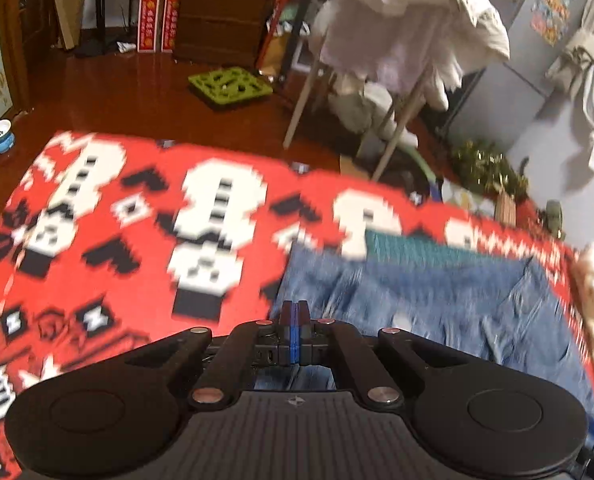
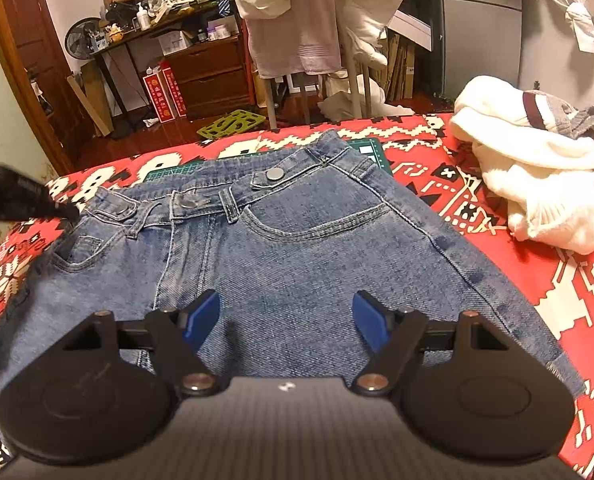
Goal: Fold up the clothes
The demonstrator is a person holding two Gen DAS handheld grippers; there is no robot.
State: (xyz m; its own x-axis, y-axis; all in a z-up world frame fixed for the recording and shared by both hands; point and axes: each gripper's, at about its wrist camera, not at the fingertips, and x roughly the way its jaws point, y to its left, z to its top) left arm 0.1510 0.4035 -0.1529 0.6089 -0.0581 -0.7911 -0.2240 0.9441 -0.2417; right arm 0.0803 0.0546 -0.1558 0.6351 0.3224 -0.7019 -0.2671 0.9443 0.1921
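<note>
The jeans (image 2: pixel 281 240) are lying flat across the red patterned blanket (image 2: pixel 537 280), filling the middle of the right wrist view, waistband pointing toward the top of the frame. The right gripper (image 2: pixel 287 320) is hovering over the lower middle of the denim with its blue pads spread wide, gripping nothing. In the left wrist view the jeans are sitting blurry at lower right, and the left gripper (image 1: pixel 296 312) is showing at bottom center, just at their left edge, pads pressed together; can't tell if any fabric is pinched. A white sweater (image 2: pixel 537 184) is lying bunched at the right of the frame, apart from the jeans.
</note>
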